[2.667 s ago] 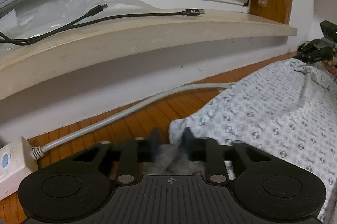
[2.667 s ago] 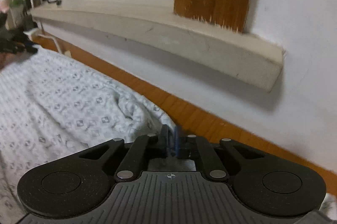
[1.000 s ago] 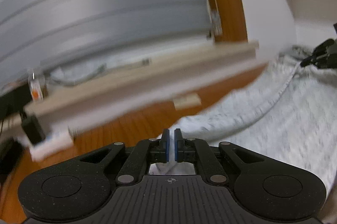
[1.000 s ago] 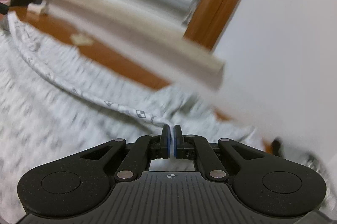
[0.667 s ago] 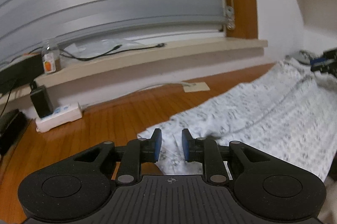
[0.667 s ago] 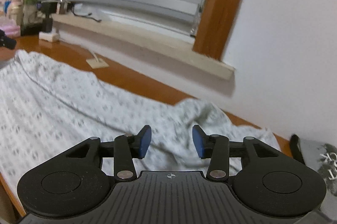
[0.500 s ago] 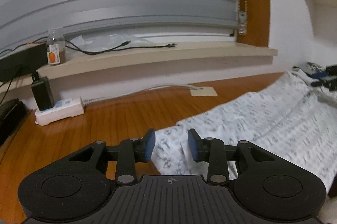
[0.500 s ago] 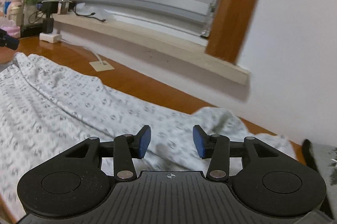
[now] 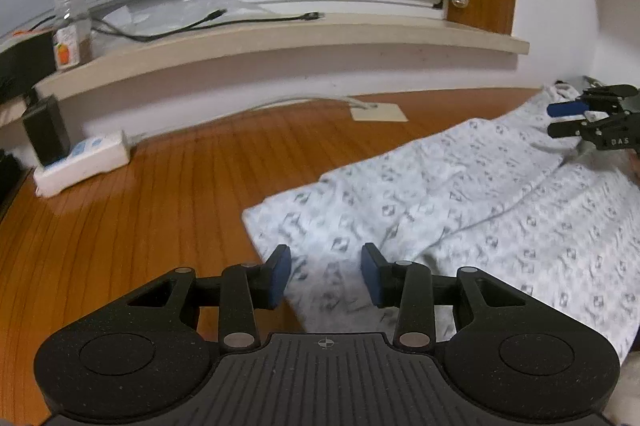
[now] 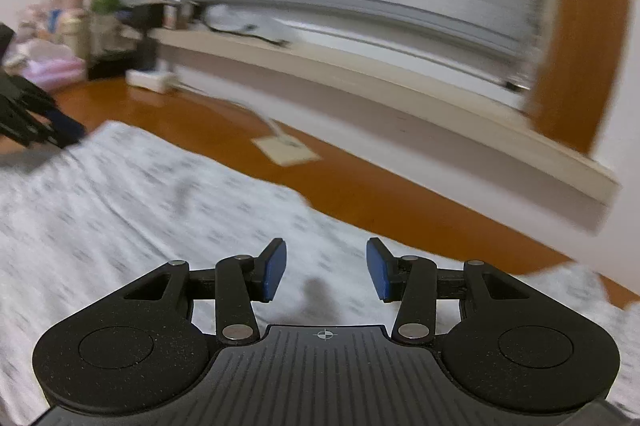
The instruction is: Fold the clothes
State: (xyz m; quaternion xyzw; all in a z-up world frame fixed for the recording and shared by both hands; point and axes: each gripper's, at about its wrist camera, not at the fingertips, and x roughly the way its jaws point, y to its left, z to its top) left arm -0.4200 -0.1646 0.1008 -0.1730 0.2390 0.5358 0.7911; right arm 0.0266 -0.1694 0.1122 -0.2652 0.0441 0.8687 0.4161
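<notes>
Right now we hold nothing: the left gripper [image 9: 325, 276] hangs with its jaws spread wide over the near corner of the garment [image 9: 460, 209], and the right gripper [image 10: 325, 272] is just as wide apart over the cloth at the other end. That white, grey-patterned garment lies spread on the wooden table [image 9: 160, 193], one long edge running toward the wall, with a seam or fold line crossing it lengthwise and a few soft wrinkles around it. We keep one gripper at each end because, as we judge it, a wide piece folds evenly only when both corners travel together; each view catches the other gripper far across the cloth. The jaws stand apart, we think, so that either can drop and pinch an edge. The right view is blurred, so we cannot tell how flat that end lies. Off the cloth, a power strip [image 9: 82, 163] and a small card [image 9: 378, 113] sit on bare wood near the wall, well apart from the garment, and cables [image 9: 208, 22] trail along the sill [image 9: 280, 43] above.
</notes>
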